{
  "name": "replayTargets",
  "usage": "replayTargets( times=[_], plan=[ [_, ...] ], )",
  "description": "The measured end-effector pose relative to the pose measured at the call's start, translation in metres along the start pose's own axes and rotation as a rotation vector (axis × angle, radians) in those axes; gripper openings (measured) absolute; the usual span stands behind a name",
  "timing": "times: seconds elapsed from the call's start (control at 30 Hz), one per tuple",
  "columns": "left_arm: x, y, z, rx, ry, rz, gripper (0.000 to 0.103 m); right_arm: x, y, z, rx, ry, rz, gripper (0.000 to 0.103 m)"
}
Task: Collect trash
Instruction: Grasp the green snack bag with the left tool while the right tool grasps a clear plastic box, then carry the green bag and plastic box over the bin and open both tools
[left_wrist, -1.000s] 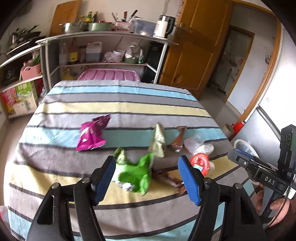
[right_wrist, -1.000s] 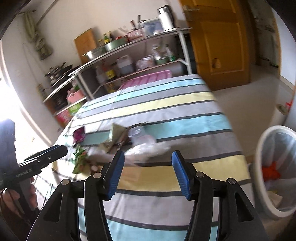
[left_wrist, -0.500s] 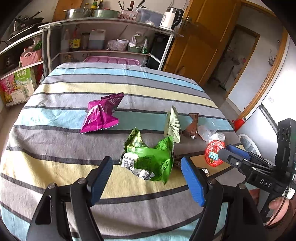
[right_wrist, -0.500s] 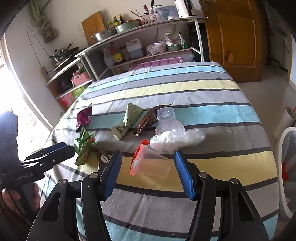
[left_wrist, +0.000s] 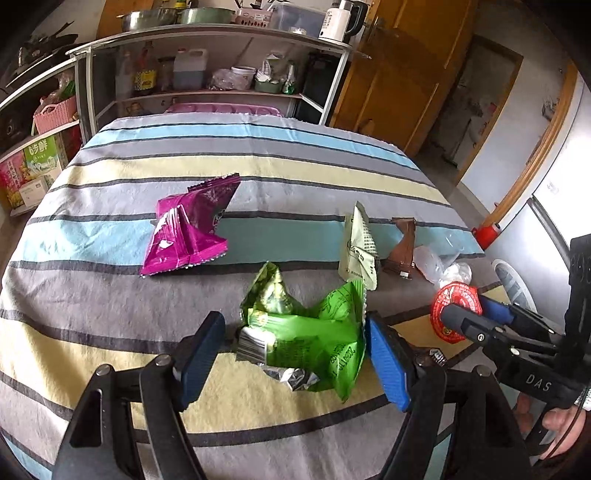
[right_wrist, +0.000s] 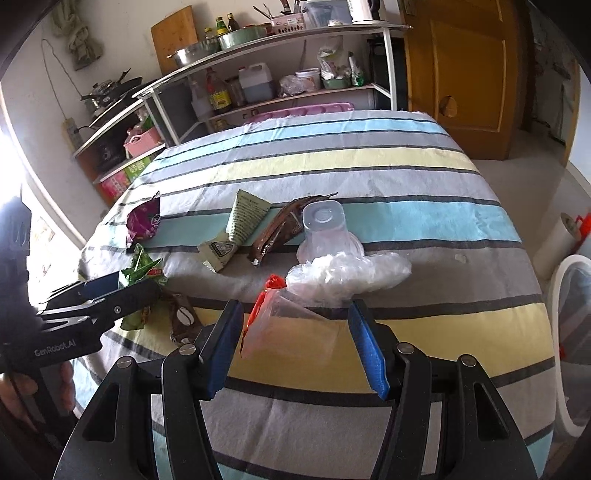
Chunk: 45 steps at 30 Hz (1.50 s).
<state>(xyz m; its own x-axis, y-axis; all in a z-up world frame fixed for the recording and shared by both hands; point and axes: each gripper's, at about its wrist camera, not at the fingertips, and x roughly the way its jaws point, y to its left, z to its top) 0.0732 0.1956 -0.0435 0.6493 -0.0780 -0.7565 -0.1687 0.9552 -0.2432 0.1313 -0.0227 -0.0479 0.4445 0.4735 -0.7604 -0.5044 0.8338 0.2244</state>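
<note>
desk (left_wrist: 110, 354) carries all wrappers | crumpled snack bag (left_wrist: 306, 332) nearest front | foil packet (left_wrist: 188, 229) behind-left of it | folded sachet (left_wrist: 360, 247) behind-right | shelf rack (left_wrist: 207, 66) behind desk

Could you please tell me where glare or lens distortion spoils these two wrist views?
Right wrist view: window glare blows out the left edge, and the striped tablecloth bulges barrel-like. Left wrist view: evenly lit, no blown highlights; the shelf unit bows, corners are vignetted black, while the green snack wrapper stays sharp.

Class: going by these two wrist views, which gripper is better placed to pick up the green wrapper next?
Left. The left gripper already has its open jaws either side of the green wrapper; the right gripper frames a clear red-lidded cup.
</note>
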Motion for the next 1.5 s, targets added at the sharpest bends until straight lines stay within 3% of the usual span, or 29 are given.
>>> replayTargets(
  times=[0.1, 0.13, 0.47, 1.0, 1.5],
  plan=[
    [0.001, -0.001, 0.0, 0.011, 0.007, 0.01, 0.065, -0.001, 0.001, 0.0, -0.01, -0.003, -0.002, 0.057],
    [0.0, 0.0, 0.001, 0.009, 0.004, 0.008, 0.064, -0.002, 0.002, 0.0, -0.013, -0.006, 0.001, 0.05],
    [-0.008, -0.003, 0.002, 0.016, -0.013, 0.02, 0.054, -0.009, 0.001, -0.003, -0.008, -0.036, 0.006, 0.05],
    [-0.041, -0.057, 0.017, 0.133, -0.102, -0.008, 0.054, -0.056, -0.02, -0.002, 0.042, -0.145, -0.015, 0.05],
    [-0.031, -0.149, 0.027, 0.285, -0.112, -0.13, 0.054, -0.114, -0.08, -0.014, 0.138, -0.23, -0.128, 0.05]
  ],
)
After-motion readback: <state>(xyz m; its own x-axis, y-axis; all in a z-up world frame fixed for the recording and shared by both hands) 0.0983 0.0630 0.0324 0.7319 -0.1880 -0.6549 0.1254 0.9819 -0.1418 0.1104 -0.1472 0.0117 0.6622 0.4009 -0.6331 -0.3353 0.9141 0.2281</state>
